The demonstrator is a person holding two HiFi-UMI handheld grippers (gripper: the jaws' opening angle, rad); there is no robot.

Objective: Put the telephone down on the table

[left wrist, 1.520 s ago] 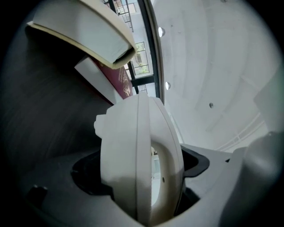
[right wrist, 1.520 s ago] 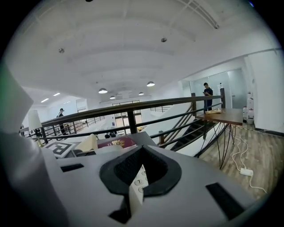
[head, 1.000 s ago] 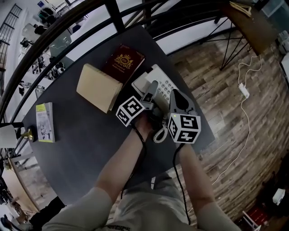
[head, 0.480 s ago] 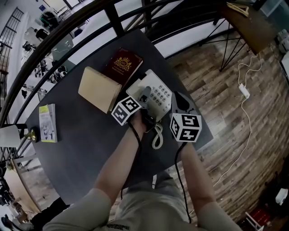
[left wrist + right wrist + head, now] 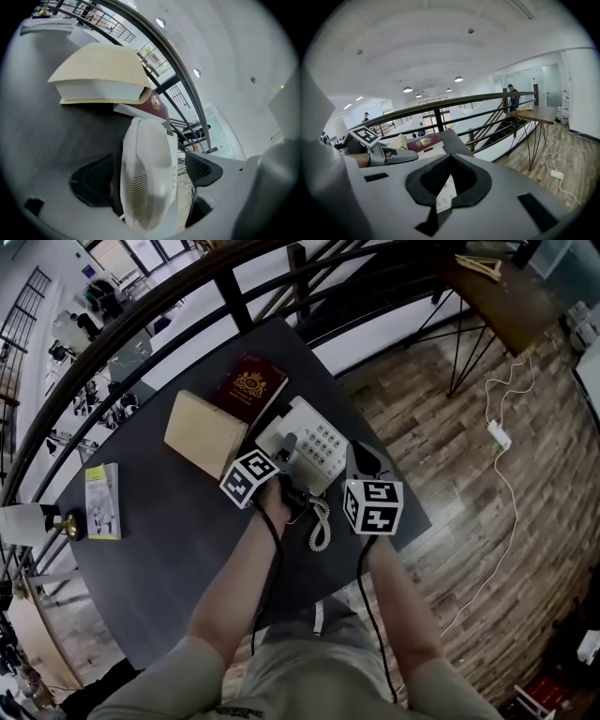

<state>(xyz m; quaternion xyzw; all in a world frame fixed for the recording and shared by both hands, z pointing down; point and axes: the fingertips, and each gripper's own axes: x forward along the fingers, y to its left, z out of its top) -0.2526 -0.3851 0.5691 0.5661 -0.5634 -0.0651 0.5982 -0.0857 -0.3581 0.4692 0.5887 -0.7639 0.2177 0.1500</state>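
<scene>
The left tongs (image 5: 150, 174) are clamped on the telephone (image 5: 319, 439), one dark pad on each side of the white handset, whose slotted grille faces the camera. The right tongs (image 5: 449, 180) are closed with their tips together and nothing between them; a few of the telephone's keys show through the small gap below the tips. In the head view they hang just beside the telephone's right edge, and I cannot tell whether they touch it.

The telephone lies flat on the dark worktop (image 5: 169, 549), close to its right edge, keypad up. Its coiled cord (image 5: 320, 526) trails toward the person, between the two marker cubes. Just to the left of the telephone lies a thick tan book (image 5: 204, 432), and behind both a maroon book (image 5: 248, 385) with a gold crest. A thin booklet (image 5: 101, 501) lies well apart at the worktop's left end. A dark railing (image 5: 150, 306) runs past the far side, and a wooden floor (image 5: 469, 474) lies to the right.
</scene>
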